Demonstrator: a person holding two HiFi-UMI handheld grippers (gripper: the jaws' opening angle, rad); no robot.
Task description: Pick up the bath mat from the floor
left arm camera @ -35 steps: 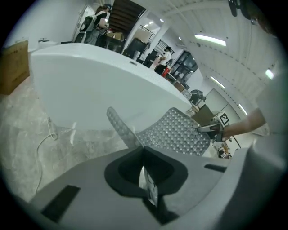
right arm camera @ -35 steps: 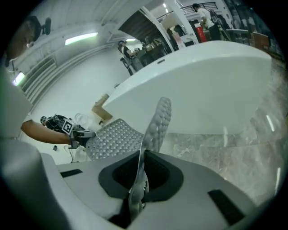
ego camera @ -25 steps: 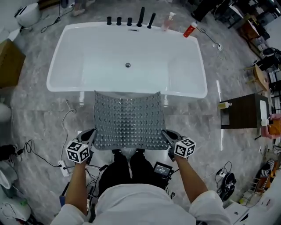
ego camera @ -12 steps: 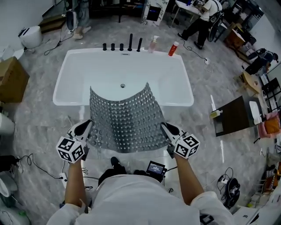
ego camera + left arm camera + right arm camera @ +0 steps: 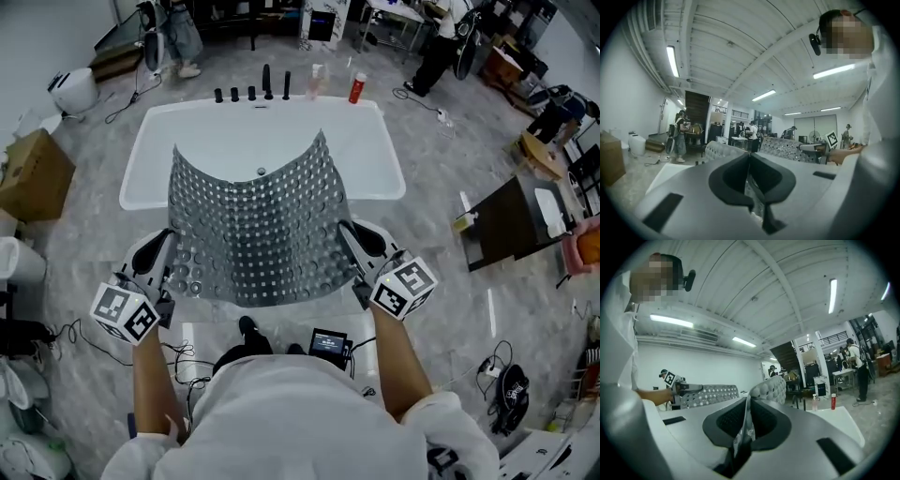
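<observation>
The grey bath mat [image 5: 255, 223], studded with round suction cups, hangs lifted in the air between both grippers, its far edge sagging in a curve over the bathtub. My left gripper [image 5: 169, 246] is shut on the mat's near left corner, and my right gripper [image 5: 345, 234] is shut on the near right corner. In the left gripper view the mat edge [image 5: 751, 187] is pinched between the closed jaws, with the other gripper seen across the mat. The right gripper view shows the mat edge [image 5: 745, 427] clamped the same way.
A white bathtub [image 5: 384, 155] stands on the marble floor ahead, with black taps [image 5: 266, 82] and bottles [image 5: 356, 88] at its far rim. A cardboard box [image 5: 33, 173] sits left, a dark cabinet [image 5: 511, 225] right. Cables [image 5: 66, 333] lie near my feet. People stand in the background.
Both grippers have risen together with the mat, lifting it off the floor to hang in front of the tub. The mat's far edge now droops over the tub.
</observation>
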